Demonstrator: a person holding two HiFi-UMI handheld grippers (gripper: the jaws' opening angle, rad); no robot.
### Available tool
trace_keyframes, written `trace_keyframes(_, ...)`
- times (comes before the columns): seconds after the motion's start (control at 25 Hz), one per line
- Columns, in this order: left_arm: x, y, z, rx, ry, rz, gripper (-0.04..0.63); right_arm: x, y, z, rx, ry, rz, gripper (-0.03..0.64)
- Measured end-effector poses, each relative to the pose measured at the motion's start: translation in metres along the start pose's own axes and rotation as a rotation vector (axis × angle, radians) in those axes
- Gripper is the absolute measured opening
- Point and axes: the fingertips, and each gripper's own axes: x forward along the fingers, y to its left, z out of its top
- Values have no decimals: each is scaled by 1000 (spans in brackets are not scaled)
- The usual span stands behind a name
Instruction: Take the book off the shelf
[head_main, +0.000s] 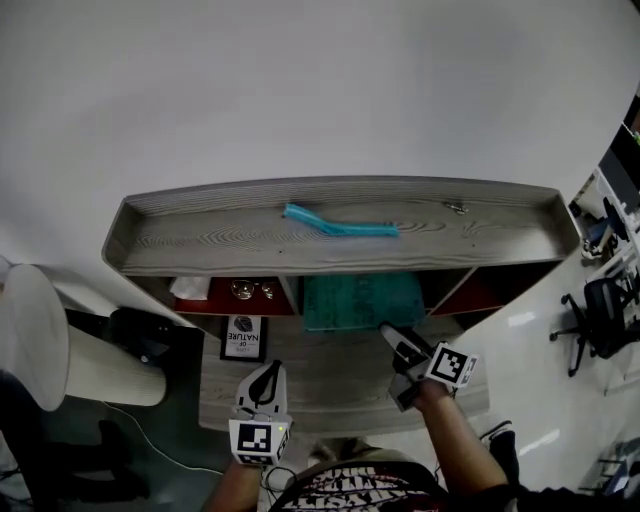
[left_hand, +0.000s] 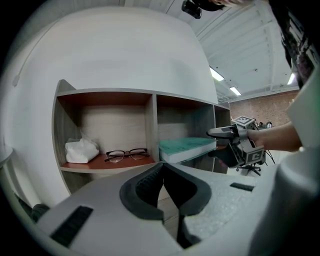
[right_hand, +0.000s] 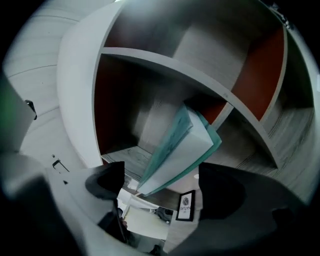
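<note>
Low in the frame, the left claw (head_main: 266, 376) hangs closed and empty over the grey tabletop (head_main: 330, 385), pointing at the shelf (head_main: 200, 238) but taking no part. To its right, the right claw (right_hand: 166, 186) stands wide open at the middle compartment, one jaw on each side of the near corner of the teal book (right_hand: 181, 149) and neither one pressing on it. The book lies flat in that centre compartment, its front edge jutting a little past the shelf board. The step in hand looks like the approach to the grasp — the book is framed but not yet held.

The next move probably calls for a short push forward so the jaws overlap more of the cover. After that comes a firm close across the book's thickness, then a level pull toward the bottom of the frame to clear the compartment walls.

Left of the book sit a pair of glasses (left_hand: 127, 154) and a white crumpled tissue (left_hand: 81, 150). A small framed print (head_main: 243, 338) stands below, and a blue strip (head_main: 340, 224) lies on the shelf's top board at centre frame.
</note>
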Motion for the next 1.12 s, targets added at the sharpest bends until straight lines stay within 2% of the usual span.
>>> trace_keyframes(0.04, 1, 1, -1, 2, 5, 3, 6, 3, -4, 1, 21, 2, -13, 460)
trace_keyframes(0.16, 1, 2, -3, 7, 16, 12, 6, 5, -27, -1, 83, 16, -141, 460)
trace_keyframes(0.28, 0, 3, -2, 10, 20, 18, 6, 20, -26, 5, 47, 15, -110, 444)
trace_keyframes(0.36, -2, 4, -3, 7, 24, 22, 6, 22, -28, 5, 38, 28, -130, 344)
trace_keyframes(0.4, -3, 5, -3, 9, 23, 23, 6, 22, -28, 5, 34, 35, -137, 324)
trace_keyframes(0.68, -11, 9, 1, 21, 11, 26, 6, 4, -25, 0, 47, 19, -167, 292)
trace_keyframes(0.84, -16, 6, 5, 31, 5, 15, 6, -10, -11, 3, 26, -16, -118, 264)
trace_keyframes(0.96, -20, 5, 7, 39, -1, 4, 6, -25, -6, 6, 15, -44, -125, 246)
trace_keyframes(1.12, -28, 2, 12, 43, -16, -6, 6, -36, 14, 7, -14, -55, -61, 233)
